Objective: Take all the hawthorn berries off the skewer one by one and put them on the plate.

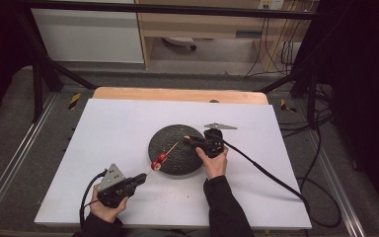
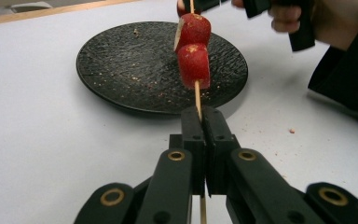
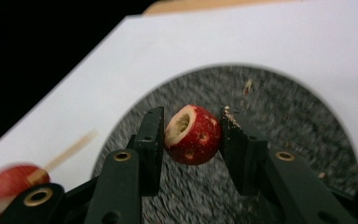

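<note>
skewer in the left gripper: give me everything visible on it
The skewer is a thin, pale wooden stick clamped near one end between the shut jaws of the left gripper. It slants up and away over the near edge of the black plate. Two red fruit pieces with pale cut faces are threaded on it, touching each other, a short way beyond the jaws. Its far end points toward the right gripper.

My left gripper (image 1: 139,178) sits low and left of centre in the high view, jaws pressed tight together on a wooden skewer (image 2: 198,95), pointing up toward the right. My left hand (image 1: 107,210) grips it from the bottom edge. My right gripper (image 1: 189,140) lies just right of centre, aimed left, jaws clamped on a red fruit piece (image 3: 193,135). My right hand (image 1: 215,161) wraps its handle, dark sleeve (image 1: 224,207) running down to the bottom edge.
</note>
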Tool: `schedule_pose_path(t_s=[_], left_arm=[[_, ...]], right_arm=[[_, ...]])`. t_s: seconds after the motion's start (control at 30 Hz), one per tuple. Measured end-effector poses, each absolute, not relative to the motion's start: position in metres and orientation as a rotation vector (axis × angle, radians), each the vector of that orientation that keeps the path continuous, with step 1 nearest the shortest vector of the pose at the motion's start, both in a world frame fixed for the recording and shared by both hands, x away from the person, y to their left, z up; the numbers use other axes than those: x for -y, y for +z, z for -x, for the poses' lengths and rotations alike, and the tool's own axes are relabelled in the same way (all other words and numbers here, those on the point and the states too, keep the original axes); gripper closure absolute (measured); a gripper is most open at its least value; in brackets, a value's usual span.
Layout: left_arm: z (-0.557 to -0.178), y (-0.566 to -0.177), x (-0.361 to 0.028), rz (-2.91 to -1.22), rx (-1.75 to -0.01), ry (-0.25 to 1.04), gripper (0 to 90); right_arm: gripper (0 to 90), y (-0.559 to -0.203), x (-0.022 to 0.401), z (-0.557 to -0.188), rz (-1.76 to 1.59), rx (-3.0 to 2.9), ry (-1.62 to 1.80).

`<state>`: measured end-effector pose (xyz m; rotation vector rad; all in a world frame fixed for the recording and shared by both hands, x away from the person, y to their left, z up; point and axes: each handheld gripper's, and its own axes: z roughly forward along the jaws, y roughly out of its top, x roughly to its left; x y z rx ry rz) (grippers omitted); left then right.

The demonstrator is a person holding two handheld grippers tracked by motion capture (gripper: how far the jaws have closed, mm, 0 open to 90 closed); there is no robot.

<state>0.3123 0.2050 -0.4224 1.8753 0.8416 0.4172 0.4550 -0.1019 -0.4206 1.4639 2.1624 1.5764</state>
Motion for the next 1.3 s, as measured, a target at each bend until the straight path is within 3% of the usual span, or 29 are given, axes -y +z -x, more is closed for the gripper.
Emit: schedule_pose_path(t_s=[0.33, 0.77, 0.93, 1.3], left_arm=[[-0.313, -0.424, -0.204, -1.884, -0.843, 0.408, 88.3], [-0.313, -0.424, -0.203, -1.880, -0.847, 0.410, 88.3], [-0.313, -0.424, -0.202, -1.879, -0.846, 0.409, 88.2], [-0.312, -0.424, -0.198, -1.882, -0.838, 0.410, 88.2]], right_arm=[[58.0, -0.449, 0.091, -0.454, -1.462, -2.296, 1.448], [10.4, -0.429, 0.099, -0.434, -1.311, -2.303, 1.523], [5.5, -0.422, 0.099, -0.420, -1.220, -2.292, 1.543], [8.2, -0.417, 0.094, -0.402, -1.243, -2.305, 1.685]])
